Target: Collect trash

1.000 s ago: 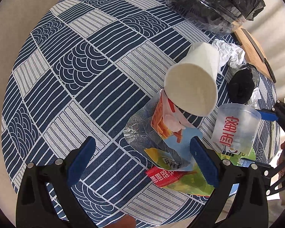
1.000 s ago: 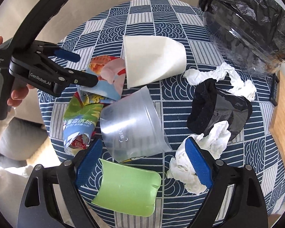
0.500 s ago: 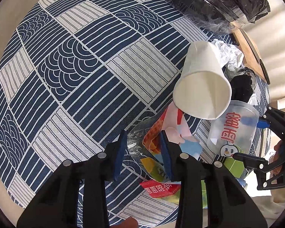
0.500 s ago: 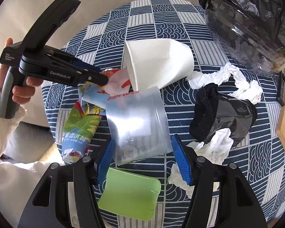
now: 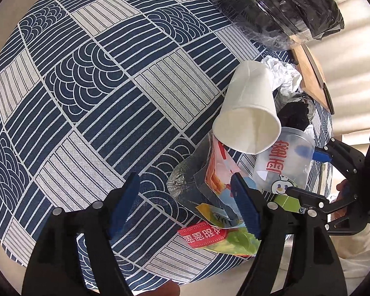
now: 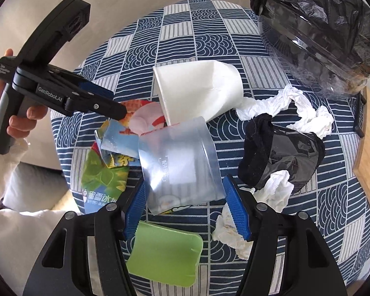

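A clear plastic cup (image 6: 180,162) with red print lies on its side among the trash; my right gripper (image 6: 185,204) is shut on it, its blue pads pressing both sides. The cup also shows in the left wrist view (image 5: 282,165). A white paper cup (image 5: 249,113) lies tipped beside it (image 6: 197,93). My left gripper (image 5: 185,204) is open, its right pad over crumpled snack wrappers (image 5: 209,192), its left pad over bare cloth. The wrappers also show in the right wrist view (image 6: 106,167).
A bin lined with a black bag (image 6: 315,24) stands at the back right. White tissues (image 6: 283,103), a black wrapped bundle (image 6: 278,157) and a green plastic piece (image 6: 165,251) lie on the round blue patterned tablecloth (image 5: 86,98). A wooden board (image 5: 310,74) lies at the right.
My left gripper was nearly closed half a second ago and has opened wide again. My right gripper closed in on the clear cup and tilted it up.
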Demonstrator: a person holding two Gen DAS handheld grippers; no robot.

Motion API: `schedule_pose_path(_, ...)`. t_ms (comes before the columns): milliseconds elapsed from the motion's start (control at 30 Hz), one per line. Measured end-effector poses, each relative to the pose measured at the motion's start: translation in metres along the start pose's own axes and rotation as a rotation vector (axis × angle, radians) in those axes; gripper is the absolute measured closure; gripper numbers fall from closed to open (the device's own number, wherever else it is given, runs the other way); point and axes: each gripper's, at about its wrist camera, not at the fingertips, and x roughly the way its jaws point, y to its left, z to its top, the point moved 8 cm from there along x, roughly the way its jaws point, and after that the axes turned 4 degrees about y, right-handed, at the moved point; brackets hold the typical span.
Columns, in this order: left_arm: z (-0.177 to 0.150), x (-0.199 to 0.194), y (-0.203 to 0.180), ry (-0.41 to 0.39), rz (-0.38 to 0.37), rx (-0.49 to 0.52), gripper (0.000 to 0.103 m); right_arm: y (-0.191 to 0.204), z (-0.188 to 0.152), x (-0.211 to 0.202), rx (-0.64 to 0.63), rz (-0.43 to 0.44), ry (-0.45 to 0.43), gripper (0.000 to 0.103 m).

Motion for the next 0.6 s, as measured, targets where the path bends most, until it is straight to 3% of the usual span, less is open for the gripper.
schedule_pose_path(267,-0.012,0.006,0.004,0.037,0.011,0.002,0.018,-0.004,-0.001,-0.005,0.007,-0.001,-0.01,0.045)
schedule_pose_path(567,-0.011,0.019,-0.011,0.086,-0.133,-0.023,0.018,-0.007,-0.003,-0.008,0.013,-0.018,-0.013,0.045)
schedule_pose_path(600,-0.01,0.018,-0.012,0.086,-0.131,-0.016,0.025,-0.008,-0.004,-0.009,0.016,-0.021,-0.013,0.045)
